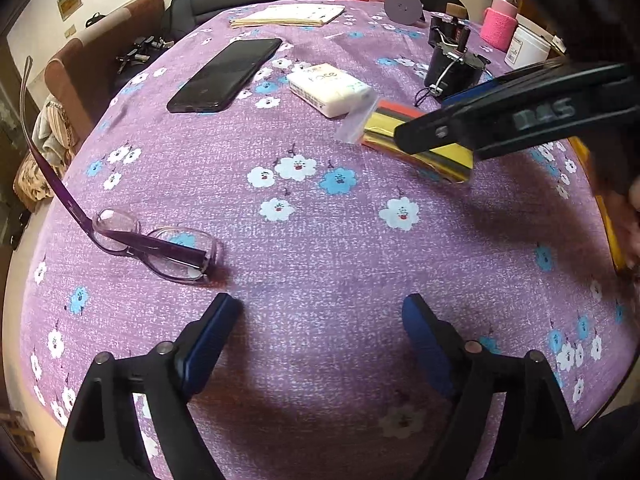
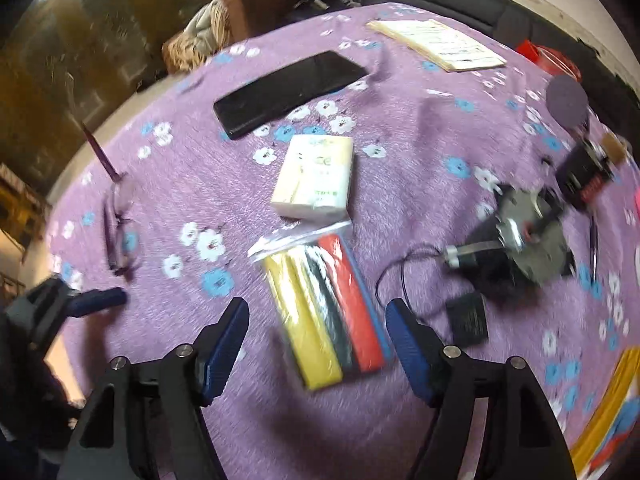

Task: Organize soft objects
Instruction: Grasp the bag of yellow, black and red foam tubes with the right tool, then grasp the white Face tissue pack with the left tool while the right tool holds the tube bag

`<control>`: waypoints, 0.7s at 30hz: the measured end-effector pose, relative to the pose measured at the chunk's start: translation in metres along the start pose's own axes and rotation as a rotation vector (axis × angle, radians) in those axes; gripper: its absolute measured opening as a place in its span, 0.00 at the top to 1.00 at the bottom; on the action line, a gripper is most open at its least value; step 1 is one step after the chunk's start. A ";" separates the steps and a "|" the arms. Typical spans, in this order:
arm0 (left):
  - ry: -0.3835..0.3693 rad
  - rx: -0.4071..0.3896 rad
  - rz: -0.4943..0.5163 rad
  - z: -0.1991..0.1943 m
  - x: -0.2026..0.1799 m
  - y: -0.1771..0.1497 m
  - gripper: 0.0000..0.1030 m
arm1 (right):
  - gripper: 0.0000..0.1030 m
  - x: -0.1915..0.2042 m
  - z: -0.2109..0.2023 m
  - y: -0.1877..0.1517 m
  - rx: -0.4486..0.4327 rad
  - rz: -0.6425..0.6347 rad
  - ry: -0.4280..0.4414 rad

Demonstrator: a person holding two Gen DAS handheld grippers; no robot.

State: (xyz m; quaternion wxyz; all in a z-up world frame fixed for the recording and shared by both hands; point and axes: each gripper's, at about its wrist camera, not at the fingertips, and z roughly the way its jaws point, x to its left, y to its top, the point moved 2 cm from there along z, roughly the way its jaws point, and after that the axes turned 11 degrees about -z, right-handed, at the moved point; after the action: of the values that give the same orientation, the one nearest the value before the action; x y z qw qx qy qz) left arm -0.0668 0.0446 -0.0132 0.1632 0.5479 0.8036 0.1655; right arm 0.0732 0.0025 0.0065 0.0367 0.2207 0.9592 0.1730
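A clear bag of yellow, black and red strips lies on the purple flowered tablecloth. My right gripper is open, its fingers on either side of the bag's near half; the view is motion-blurred. A white tissue pack lies just beyond the bag. In the left wrist view the bag sits under the right gripper's black arm, with the tissue pack behind it. My left gripper is open and empty above bare cloth.
Purple glasses lie left of my left gripper. A black phone and a paper booklet lie farther back. A black motor with wires, a pink cup and a white jar stand to the right.
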 end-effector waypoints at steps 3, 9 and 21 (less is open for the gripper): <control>0.000 -0.005 -0.004 0.001 0.003 0.002 0.16 | 0.37 -0.002 0.013 -0.002 0.037 0.010 0.027; -0.001 -0.012 0.007 0.005 -0.001 0.008 0.15 | 0.49 -0.007 -0.004 -0.039 0.001 0.133 0.006; -0.036 -0.005 0.045 0.012 -0.026 0.021 0.15 | 0.48 -0.040 -0.044 -0.153 -0.011 0.495 -0.244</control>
State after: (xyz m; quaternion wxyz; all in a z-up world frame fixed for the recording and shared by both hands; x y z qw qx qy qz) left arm -0.0349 0.0291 -0.0125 0.1752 0.5681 0.7877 0.1615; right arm 0.0397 -0.1573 -0.0052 0.1099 0.4675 0.8635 0.1541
